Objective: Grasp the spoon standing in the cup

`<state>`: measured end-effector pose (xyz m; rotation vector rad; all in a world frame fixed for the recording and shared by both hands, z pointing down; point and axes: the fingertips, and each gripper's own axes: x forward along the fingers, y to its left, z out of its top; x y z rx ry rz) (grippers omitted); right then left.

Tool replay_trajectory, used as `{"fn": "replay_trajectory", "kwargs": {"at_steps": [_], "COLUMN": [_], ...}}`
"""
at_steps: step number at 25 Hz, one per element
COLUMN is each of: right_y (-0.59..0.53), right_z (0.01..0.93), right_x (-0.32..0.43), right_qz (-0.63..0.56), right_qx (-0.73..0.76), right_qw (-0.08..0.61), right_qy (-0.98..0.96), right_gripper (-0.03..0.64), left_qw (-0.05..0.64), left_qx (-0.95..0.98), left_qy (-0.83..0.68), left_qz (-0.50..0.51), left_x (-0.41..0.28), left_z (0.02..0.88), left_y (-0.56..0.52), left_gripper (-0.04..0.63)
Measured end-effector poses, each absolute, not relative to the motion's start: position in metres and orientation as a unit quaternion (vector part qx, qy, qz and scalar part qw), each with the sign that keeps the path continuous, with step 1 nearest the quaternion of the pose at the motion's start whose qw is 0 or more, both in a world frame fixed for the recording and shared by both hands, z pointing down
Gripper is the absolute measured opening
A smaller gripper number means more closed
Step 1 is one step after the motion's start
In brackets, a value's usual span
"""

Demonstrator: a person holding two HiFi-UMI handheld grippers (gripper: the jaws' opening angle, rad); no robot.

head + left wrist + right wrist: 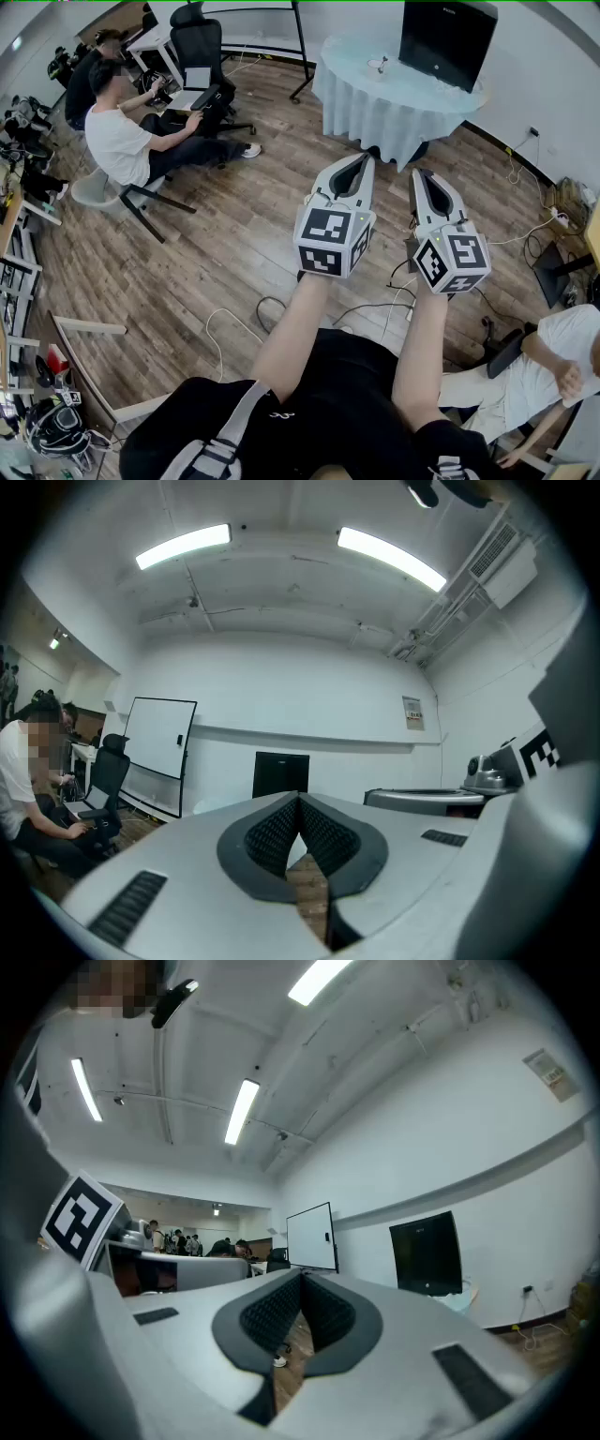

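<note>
1. The wooden floor point(225, 234) stretches wide ahead of both tongs. Loose cables point(246, 317) lie on it below and just behind them, and a foot could catch on one while walking forward.
2. The round, cloth-covered surface point(375, 108) stands well ahead of the tongs. Its cloth hangs low, so a knee or a tong brushing it could drag the cloth and upset whatever stands on top.
3. A dark screen point(446, 37) stands at the far side of the surface, ahead of the right tongs point(419, 174). A reach that overshoots might knock it.
4. A seated person point(548, 366) is to the right of and behind the right tongs. A wide swing of that arm could hit them.
5. The left tongs point(362, 159) and the right tongs are both pressed fully together and hold nothing. They point forward side by side. If they arrive closed, they would probably shove the spoon instead of gripping it.
6. A small upright thing point(379, 64) on the surface, far ahead of both tongs, may be the cup with the spoon. It is too small to tell, so aiming at the wrong item is possible.
</note>
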<state>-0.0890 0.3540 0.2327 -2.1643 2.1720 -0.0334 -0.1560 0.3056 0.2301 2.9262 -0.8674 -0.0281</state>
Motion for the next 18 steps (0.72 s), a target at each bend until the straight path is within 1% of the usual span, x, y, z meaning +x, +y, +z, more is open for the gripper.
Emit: {"fn": "replay_trajectory", "kwargs": {"at_steps": [11,18], "right_y": [0.353,0.337], "right_z": [0.229,0.243], "right_x": [-0.065,-0.066], "right_qz": [0.006,-0.005], "right_qx": [-0.721,-0.719], "right_qw": [0.038,0.046], "right_qy": [0.692,0.694], "right_gripper": [0.003,0.003], "left_qw": [0.033,0.038], "left_qx": [0.962,0.959], "left_qy": [-0.269,-0.282], "left_qz": [-0.014,0.001], "left_x": [-0.132,-0.137], "left_z": [0.225,0.239], "left_y": [0.309,0.291], "left_gripper": [0.011,0.011]}}
